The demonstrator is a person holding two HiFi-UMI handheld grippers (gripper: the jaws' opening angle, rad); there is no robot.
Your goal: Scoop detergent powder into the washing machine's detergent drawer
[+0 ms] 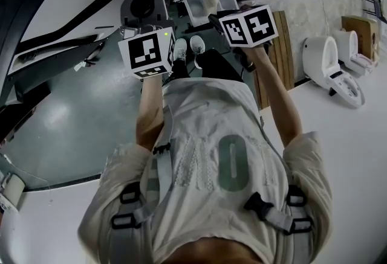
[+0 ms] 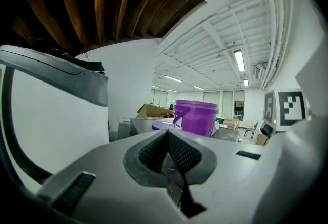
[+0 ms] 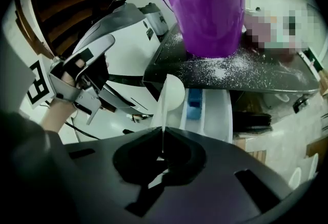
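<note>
At the open detergent drawer (image 3: 218, 115), your right claw (image 3: 163, 138) is clamped on the white scoop (image 3: 171, 92) by its handle. Your left claw (image 2: 168, 141) is closed, empty. A purple bucket (image 3: 210, 7) stands on the powder-dusted washer top (image 3: 246, 72).

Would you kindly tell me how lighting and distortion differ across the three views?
Head view: dim, greyish, edges bent. Left gripper view: fisheye curves the ceiling beams; ceiling lights glare; purple bucket sharp. Right gripper view: black vignetted corners, white scoop washed out.
</note>
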